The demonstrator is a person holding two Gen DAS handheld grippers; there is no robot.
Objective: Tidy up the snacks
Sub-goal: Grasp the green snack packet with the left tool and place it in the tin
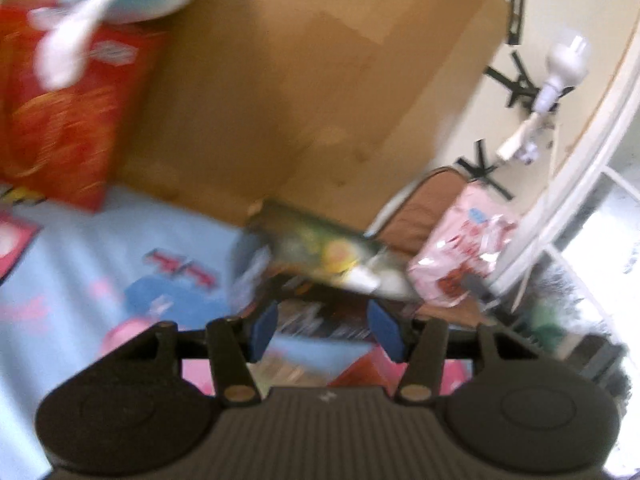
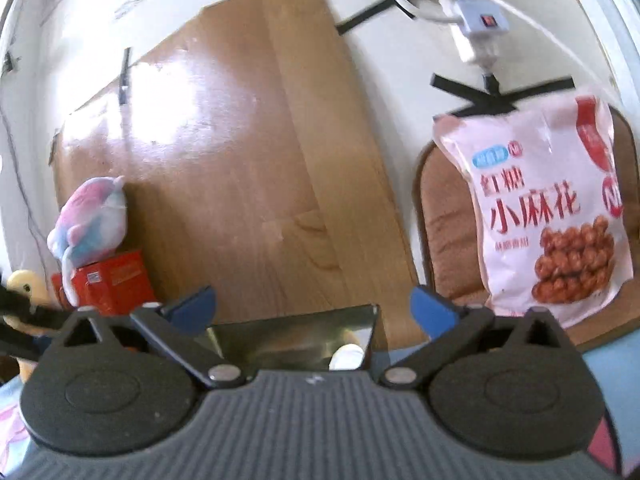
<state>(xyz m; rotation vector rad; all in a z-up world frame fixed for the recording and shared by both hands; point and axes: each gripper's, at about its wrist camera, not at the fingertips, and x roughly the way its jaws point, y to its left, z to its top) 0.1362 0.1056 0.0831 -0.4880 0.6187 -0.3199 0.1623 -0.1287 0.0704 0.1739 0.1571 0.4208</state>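
Note:
The left wrist view is blurred. My left gripper [image 1: 324, 328] is open with blue pads, above a dark snack pack [image 1: 320, 320] on the light blue sheet [image 1: 100, 248]; whether it touches is unclear. A green-yellow snack bag [image 1: 320, 240] lies just ahead. A pink snack bag [image 1: 464, 248] leans on a brown cushion [image 1: 416, 216] at right. My right gripper [image 2: 312, 308] is open wide, with a shiny foil snack bag [image 2: 292, 340] lying between the jaws. The pink bag [image 2: 548, 208] stands to its right against the cushion [image 2: 444, 240].
A wooden board [image 2: 240, 140] leans on the wall behind. A red snack box [image 1: 68, 112] stands at left with a pastel plush toy [image 2: 92, 216] on top. A power strip and cables [image 2: 476, 20] are taped to the wall. A window frame [image 1: 580, 160] is at right.

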